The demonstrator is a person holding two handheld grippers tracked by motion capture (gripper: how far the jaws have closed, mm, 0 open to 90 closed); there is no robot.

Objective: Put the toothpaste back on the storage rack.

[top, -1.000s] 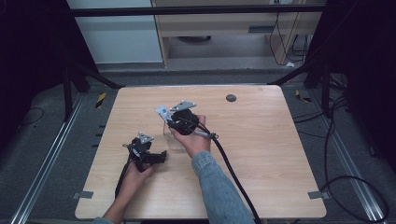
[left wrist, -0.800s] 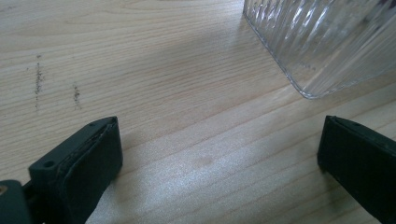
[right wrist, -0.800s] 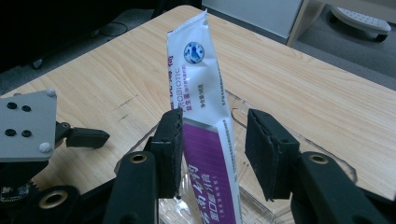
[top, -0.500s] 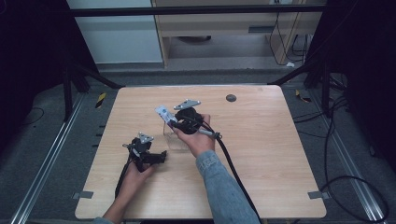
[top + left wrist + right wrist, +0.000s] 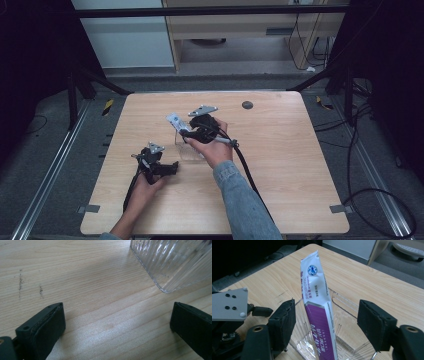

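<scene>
A white and purple sachet stands tilted in a clear ribbed plastic box. Its top leans away from me. My right gripper is open, one jaw on each side of the sachet, and neither jaw touches it. In the high view the sachet pokes up left of the right gripper, over the clear box. My left gripper rests low on the table just left of the box. It is open with nothing in it, and the box's corner lies just ahead.
A small dark round disc lies near the far edge of the wooden table. The left gripper's grey plate sits close to the box on its left. Cables trail from both grippers toward the near edge.
The right gripper has drawn back slightly toward the far right. The sachet stays leaning in the box. The left gripper has not moved.
</scene>
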